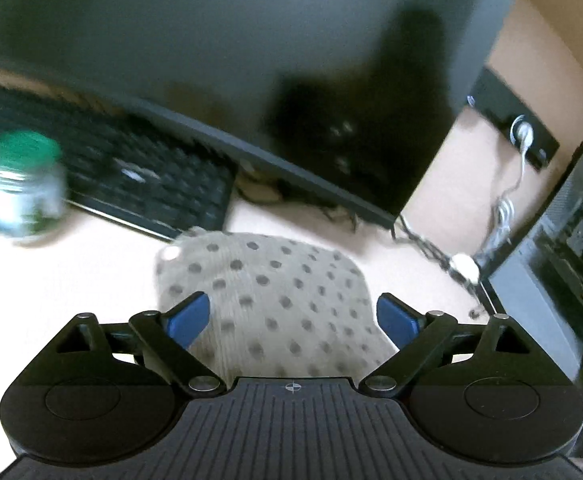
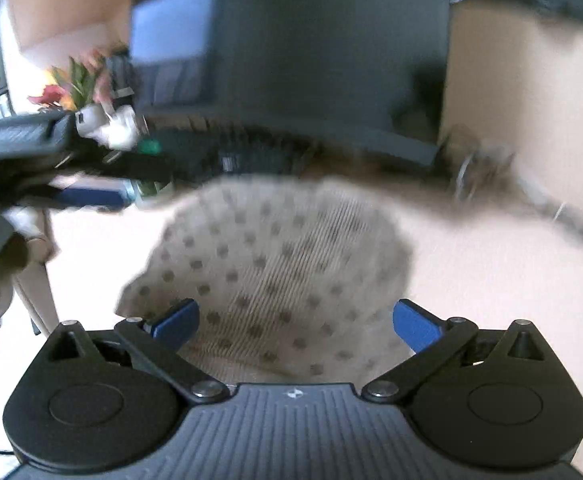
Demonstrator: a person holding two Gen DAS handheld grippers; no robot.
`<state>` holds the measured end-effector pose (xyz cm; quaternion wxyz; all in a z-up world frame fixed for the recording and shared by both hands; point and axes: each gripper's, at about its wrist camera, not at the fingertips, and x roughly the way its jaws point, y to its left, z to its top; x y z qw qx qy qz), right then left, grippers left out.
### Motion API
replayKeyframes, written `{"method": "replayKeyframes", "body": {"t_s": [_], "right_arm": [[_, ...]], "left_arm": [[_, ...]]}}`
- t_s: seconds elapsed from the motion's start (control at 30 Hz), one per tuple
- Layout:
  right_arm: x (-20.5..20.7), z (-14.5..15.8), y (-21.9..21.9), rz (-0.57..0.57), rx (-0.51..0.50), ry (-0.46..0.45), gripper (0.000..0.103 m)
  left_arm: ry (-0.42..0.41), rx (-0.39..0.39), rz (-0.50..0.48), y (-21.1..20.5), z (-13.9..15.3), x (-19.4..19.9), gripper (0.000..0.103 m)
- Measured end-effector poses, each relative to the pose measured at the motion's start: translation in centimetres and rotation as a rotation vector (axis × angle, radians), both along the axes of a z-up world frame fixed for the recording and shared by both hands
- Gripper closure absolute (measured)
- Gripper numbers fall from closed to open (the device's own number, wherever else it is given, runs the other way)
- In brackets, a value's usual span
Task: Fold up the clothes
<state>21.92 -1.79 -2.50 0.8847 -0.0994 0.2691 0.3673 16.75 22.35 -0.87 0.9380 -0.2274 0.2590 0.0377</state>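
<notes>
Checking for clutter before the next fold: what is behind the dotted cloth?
Behind the dotted cloth lie a black keyboard and a dark monitor. Whatever lies beneath the cloth is covered.

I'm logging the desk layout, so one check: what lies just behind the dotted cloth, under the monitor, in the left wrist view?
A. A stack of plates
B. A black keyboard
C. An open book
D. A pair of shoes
B. A black keyboard sits on the desk just behind the folded dotted cloth, under the lower edge of the dark monitor.
</notes>
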Motion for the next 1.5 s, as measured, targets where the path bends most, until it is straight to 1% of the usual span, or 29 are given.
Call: {"method": "replayKeyframes", "body": {"t_s": [0.03,0.1,0.13,0.17,0.2,0.23,0.3,0.33,0.4,0.43,0.5,0.53,0.6,0.63,0.77,0.87,0.97,1.27,1.5], "right_arm": [[-1.0,0.9,-1.2,0.0,0.009,-0.035,0.0],[-2.9,2.0,-3.7,-0.009,0.042,-0.059,0.0],[-3.7,2.3,-4.9,-0.006,0.058,-0.058,0.0],[-4.5,2.2,-6.1,0.003,0.072,-0.05,0.0],[-5.2,1.9,-7.2,0.006,0.081,-0.046,0.0],[-5.9,1.3,-8.2,0.0,0.085,-0.045,0.0],[-7.1,0.4,-9.8,-0.036,0.077,-0.036,0.0],[-7.4,0.3,-10.4,-0.051,0.078,-0.032,0.0],[-7.5,0.6,-11.3,-0.071,0.092,-0.026,0.0],[-7.6,1.0,-11.7,-0.073,0.103,-0.031,0.0],[-7.9,2.0,-12.6,-0.06,0.133,-0.053,0.0],[-8.2,2.3,-12.9,-0.051,0.144,-0.065,0.0],[-8.9,2.3,-13.3,-0.027,0.149,-0.084,0.0],[-9.2,2.2,-13.3,-0.017,0.145,-0.089,0.0],[-9.4,1.5,-13.2,-0.012,0.128,-0.077,0.0],[-9.1,1.7,-13.6,-0.032,0.152,-0.076,0.0],[-8.6,1.7,-13.8,-0.038,0.173,-0.06,0.0],[-8.2,1.3,-14.0,-0.026,0.174,-0.04,0.0],[-8.1,1.1,-14.4,-0.04,0.164,-0.036,0.0]], "left_arm": [[-0.022,-0.008,0.046,-1.7,0.5,-2.1,0.003],[-0.057,-0.026,0.119,-5.0,1.0,-6.1,0.001],[-0.059,-0.034,0.126,-6.9,0.6,-7.6,0.001],[-0.049,-0.026,0.13,-8.9,0.0,-9.2,0.001],[-0.029,-0.001,0.137,-10.7,-0.7,-10.7,0.001],[-0.003,0.042,0.154,-12.2,-1.3,-12.1,0.001],[0.072,0.136,0.232,-14.4,-2.2,-14.4,0.001],[0.096,0.167,0.269,-14.9,-2.3,-15.0,0.001],[0.118,0.205,0.334,-15.2,-1.9,-15.7,0.001],[0.109,0.234,0.367,-15.4,-1.4,-15.9,0.0],[0.062,0.304,0.428,-16.0,-0.3,-16.1,0.0],[0.04,0.33,0.44,-16.4,0.1,-16.1,0.0],[0.009,0.356,0.434,-17.4,0.6,-16.1,0.0],[0.007,0.362,0.426,-17.8,0.7,-16.1,0.0],[0.041,0.365,0.384,-18.9,0.5,-15.6,0.0],[0.077,0.362,0.361,-19.3,0.3,-15.2,0.0],[0.083,0.369,0.356,-19.9,0.2,-15.0,0.0],[0.084,0.355,0.338,-20.3,0.3,-14.4,0.0],[0.097,0.325,0.324,-20.4,-0.1,-13.8,0.0]]}}
